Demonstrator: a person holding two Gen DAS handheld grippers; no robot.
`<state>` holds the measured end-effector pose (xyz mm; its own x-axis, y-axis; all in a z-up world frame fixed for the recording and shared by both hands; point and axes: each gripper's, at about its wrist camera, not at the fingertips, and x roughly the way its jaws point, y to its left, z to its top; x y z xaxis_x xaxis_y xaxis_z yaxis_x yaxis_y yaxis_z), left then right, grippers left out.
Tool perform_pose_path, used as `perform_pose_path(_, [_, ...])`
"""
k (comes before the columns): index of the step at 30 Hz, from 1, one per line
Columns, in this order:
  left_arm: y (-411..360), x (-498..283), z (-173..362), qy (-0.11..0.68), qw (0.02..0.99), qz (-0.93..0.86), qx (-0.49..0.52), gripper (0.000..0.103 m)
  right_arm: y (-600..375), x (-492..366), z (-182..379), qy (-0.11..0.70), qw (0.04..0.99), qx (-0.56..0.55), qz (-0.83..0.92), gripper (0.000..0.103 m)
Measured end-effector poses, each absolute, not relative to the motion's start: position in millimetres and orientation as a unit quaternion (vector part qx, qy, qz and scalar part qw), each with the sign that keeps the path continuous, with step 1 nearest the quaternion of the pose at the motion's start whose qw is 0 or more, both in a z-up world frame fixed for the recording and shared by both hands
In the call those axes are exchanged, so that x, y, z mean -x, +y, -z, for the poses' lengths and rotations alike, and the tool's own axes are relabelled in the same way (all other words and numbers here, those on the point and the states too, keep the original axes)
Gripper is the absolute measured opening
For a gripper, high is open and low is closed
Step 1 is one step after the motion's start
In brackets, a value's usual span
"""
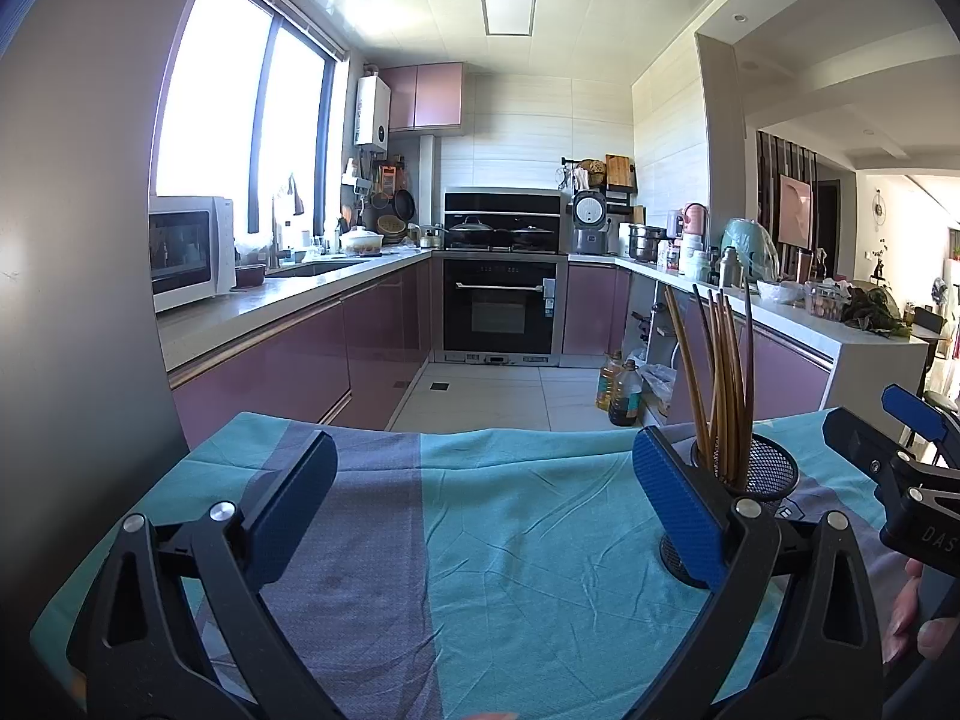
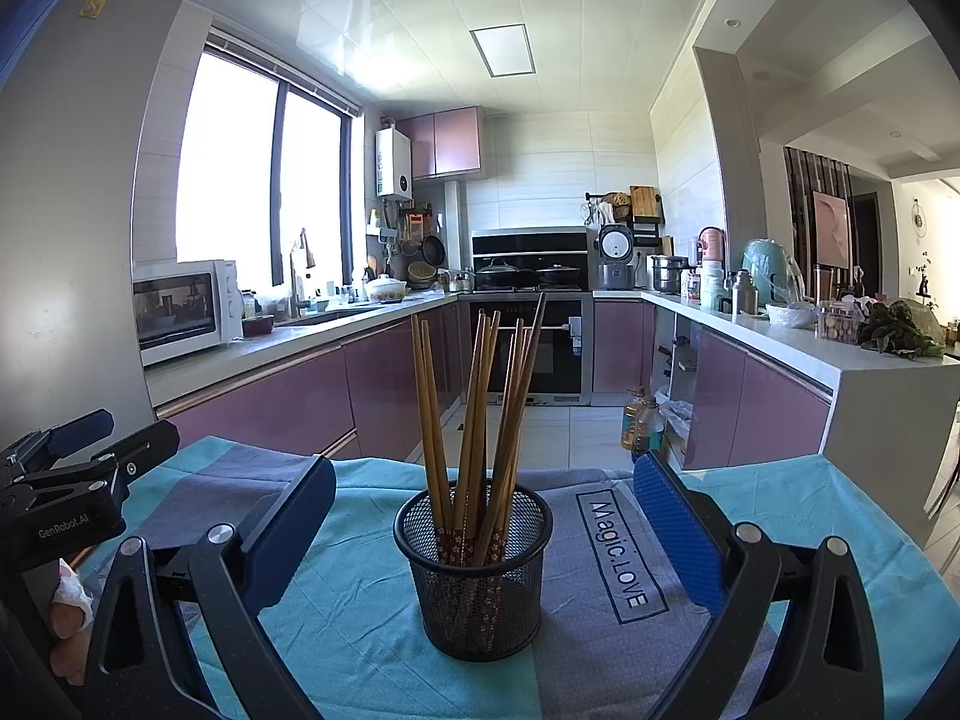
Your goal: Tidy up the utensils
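Left wrist view: own finger (image 1: 678, 510) is covering the mesh holder's (image 1: 774, 468) left side; chopsticks' (image 1: 723, 372) lower ends are sitting hidden inside. The frame edge is cropping the right gripper (image 1: 900, 456).

Daylight pours in through the big window (image 2: 258, 180), blown out to pure white in both views. The ceiling light panel (image 2: 503, 51) glows, with sheen across the ceiling tiles. Fisheye bending curves the walls hard, and the corners fall to dark vignette. The middle stays sharp; close edges smear soft. Shadows are faint on the tablecloth (image 2: 360, 600).
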<state>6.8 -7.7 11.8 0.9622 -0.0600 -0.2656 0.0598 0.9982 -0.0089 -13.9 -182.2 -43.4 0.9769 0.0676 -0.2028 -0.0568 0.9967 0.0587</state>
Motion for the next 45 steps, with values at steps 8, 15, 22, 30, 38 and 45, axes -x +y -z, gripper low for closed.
perform_pose_path(8, [-7.9, -6.7, -12.0, 0.134, 0.991, 0.029, 0.000, 0.097, -183.4, 13.0, 43.5, 0.105, 0.994, -0.027, -0.031, 0.096])
perform_pose_path(15, [-8.4, -6.6, -11.7, 0.134, 0.991, 0.030, 0.000, 0.097, -183.6, 14.2, 43.9, 0.103, 0.994, -0.028, -0.030, 0.096])
perform_pose_path(22, [-7.7, -6.6, -11.9, 0.134, 0.991, 0.030, 0.000, 0.097, -183.7, 13.5, 43.3, 0.104, 0.994, -0.028, -0.030, 0.096])
perform_pose_path(30, [-8.4, -6.4, -11.8, 0.133, 0.991, 0.029, 0.000, 0.097, -183.4, 13.2, 43.1, 0.103, 0.994, -0.029, -0.031, 0.096])
perform_pose_path(38, [-8.0, -6.2, -12.4, 0.133, 0.991, 0.029, -0.001, 0.097, -182.9, 13.1, 42.5, 0.104, 0.994, -0.029, -0.030, 0.096])
perform_pose_path(45, [-5.7, -4.0, -14.3, 0.123, 0.992, 0.025, -0.006, 0.097, -183.0, 13.6, 42.5, 0.103, 0.994, -0.029, -0.031, 0.096])
